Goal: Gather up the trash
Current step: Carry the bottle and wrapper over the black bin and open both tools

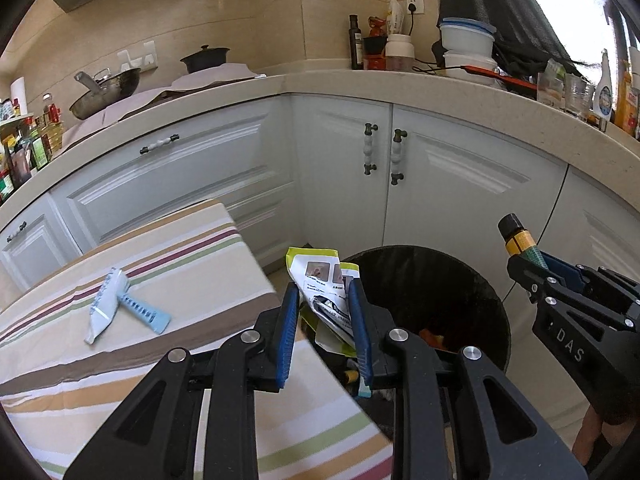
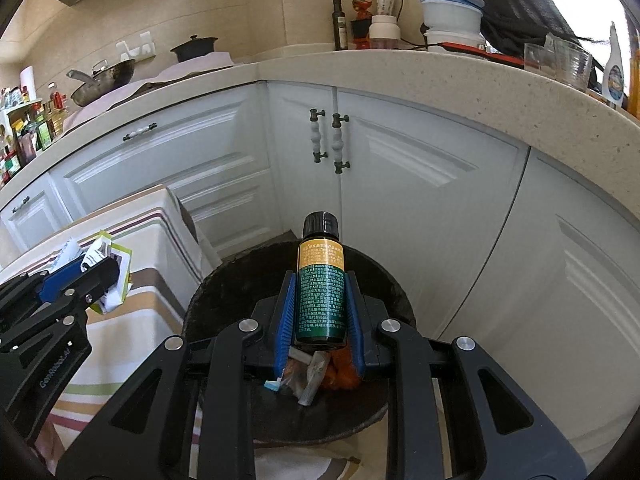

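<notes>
My left gripper (image 1: 326,320) pinches a crumpled wrapper (image 1: 324,284) at the lower centre of its view, hanging by the near rim of the black bin (image 1: 480,300), not squarely over it. My right gripper (image 2: 320,308) clamps a small dark bottle (image 2: 321,280) above the bin's mouth, lower centre of its view. If I let the wrapper go here, I judge it may catch the rim and fall onto the floor. Farther left, two more wrappers (image 1: 120,304) lie on the striped tablecloth (image 1: 180,240), uncollected. White cabinets (image 1: 440,184) stand behind.
</notes>
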Action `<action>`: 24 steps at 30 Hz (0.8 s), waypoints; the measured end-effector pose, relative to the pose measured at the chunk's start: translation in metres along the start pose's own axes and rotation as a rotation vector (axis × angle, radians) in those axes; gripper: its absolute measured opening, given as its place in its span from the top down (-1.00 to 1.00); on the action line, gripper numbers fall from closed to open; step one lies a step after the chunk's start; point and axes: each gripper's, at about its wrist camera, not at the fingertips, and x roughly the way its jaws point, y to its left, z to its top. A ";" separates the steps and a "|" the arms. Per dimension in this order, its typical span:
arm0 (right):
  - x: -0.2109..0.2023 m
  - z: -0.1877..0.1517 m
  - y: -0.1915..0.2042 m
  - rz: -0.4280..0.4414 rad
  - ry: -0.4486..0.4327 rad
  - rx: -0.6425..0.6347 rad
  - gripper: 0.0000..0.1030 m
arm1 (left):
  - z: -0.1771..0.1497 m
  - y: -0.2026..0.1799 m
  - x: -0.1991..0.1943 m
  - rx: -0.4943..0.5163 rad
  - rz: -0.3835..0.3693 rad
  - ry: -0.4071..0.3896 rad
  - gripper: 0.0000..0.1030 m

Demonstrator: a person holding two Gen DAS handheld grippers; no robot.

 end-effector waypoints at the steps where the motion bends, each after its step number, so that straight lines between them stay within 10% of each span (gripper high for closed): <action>1: 0.002 0.000 -0.001 -0.001 0.001 0.001 0.55 | 0.001 -0.002 0.003 0.003 -0.001 0.003 0.48; 24: 0.047 0.003 -0.013 -0.016 0.018 0.040 0.46 | 0.010 -0.013 0.049 0.006 0.005 0.030 0.28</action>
